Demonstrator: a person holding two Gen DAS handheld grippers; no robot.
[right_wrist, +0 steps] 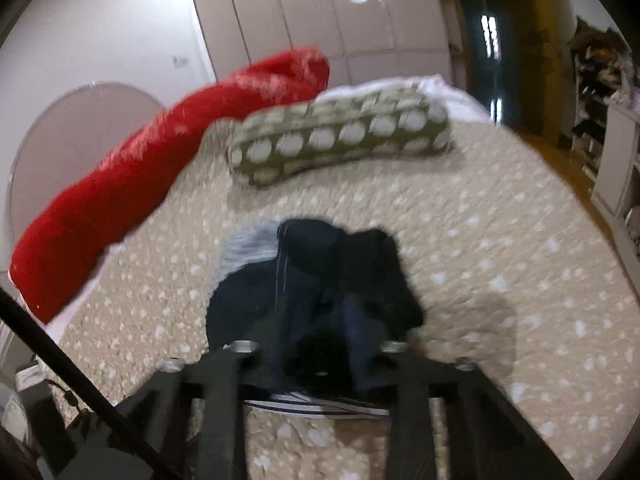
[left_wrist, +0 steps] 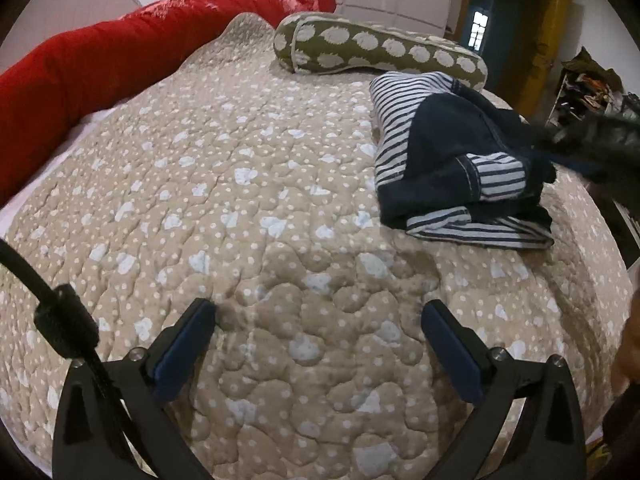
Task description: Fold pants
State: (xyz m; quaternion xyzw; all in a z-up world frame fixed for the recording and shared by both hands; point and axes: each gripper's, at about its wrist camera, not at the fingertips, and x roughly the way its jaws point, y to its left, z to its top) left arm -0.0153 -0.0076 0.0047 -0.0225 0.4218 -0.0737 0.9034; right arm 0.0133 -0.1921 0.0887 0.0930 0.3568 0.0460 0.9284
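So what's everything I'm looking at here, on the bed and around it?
pants: one, dark navy with striped lining, bunched at the quilt's right side
quilt: one, beige with pale dots and blotches, covering the bed
bolster pillow: one, olive with white patches, at the far end of the quilt
red bedding roll: one, bright red, along the quilt's left edge
wardrobe doors: several panels, glossy pale, behind the bed
shelves: one unit, cluttered, far right
left hand-held gripper: one, black with blue pads, open above bare quilt
right hand-held gripper: one, black, blurred, dark pants fabric between its fingers
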